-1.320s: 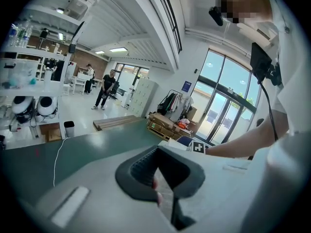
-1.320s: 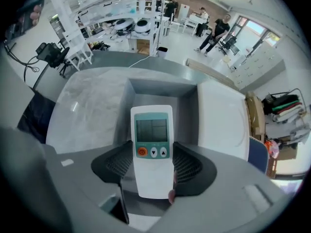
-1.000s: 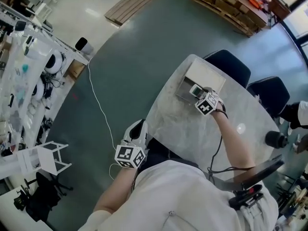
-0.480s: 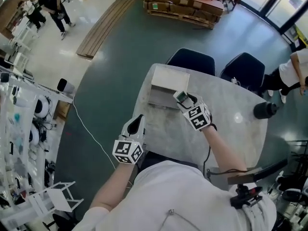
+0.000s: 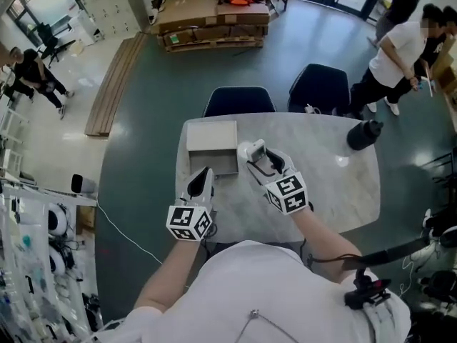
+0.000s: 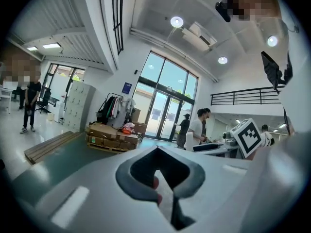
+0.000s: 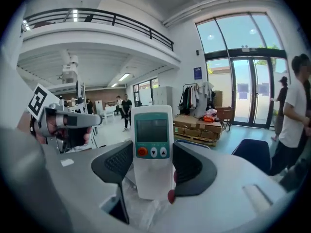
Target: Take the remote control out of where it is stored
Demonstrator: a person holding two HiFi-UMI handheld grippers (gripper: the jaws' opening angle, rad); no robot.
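The right tool (image 7: 154, 166) is closed on the remote (image 7: 152, 130), its two pads pressing the lower sides while the screen and buttons stand upright above them. The remote is out of the open box (image 5: 211, 138), held in the air just to the box's right, above the counter (image 5: 328, 184). The left tool (image 6: 158, 152) hangs near the counter's front edge with its tips together and nothing between them.

The main risk seems to be a slip. The casing is smooth, and most of its length stands above the pads, so a quick swing could tip it. What looks like crinkled clear wrapping (image 7: 146, 212) sits under the remote, and if caught in the grip it could loosen the hold.
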